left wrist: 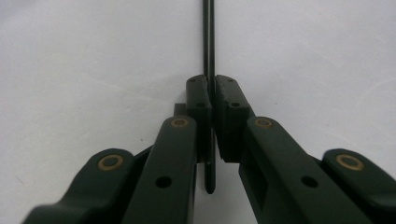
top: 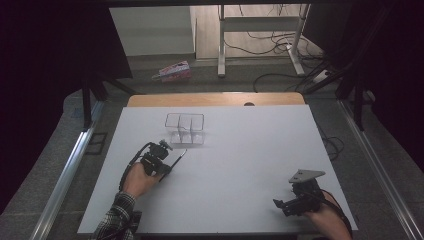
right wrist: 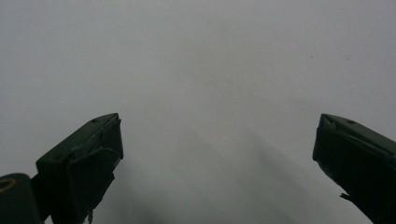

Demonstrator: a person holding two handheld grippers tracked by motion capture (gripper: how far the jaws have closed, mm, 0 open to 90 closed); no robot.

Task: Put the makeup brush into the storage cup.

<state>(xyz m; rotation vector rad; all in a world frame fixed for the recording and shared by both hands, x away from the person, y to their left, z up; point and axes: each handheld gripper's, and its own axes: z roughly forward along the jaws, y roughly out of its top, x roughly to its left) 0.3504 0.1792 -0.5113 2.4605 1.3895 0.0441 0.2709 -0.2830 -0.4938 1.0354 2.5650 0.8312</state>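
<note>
already the left gripper (left wrist: 212, 109) has its jaws pinched shut on a thin dark rod (left wrist: 208, 42), whose long axis runs straight out ahead of the tips over the white table (top: 250, 150). beyond its far end, near and up-table, stands the clear divided box (top: 185, 128). well apart by the near right edge, the right gripper (right wrist: 217, 154) gapes wide, holding nothing.

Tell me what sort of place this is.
Probably a lab or data-recording workspace, not a home: a plain white table ringed by dark curtains, a metal-legged desk frame with loose black cables on the floor behind, and a clear plastic divided organiser box set out on the table.
</note>
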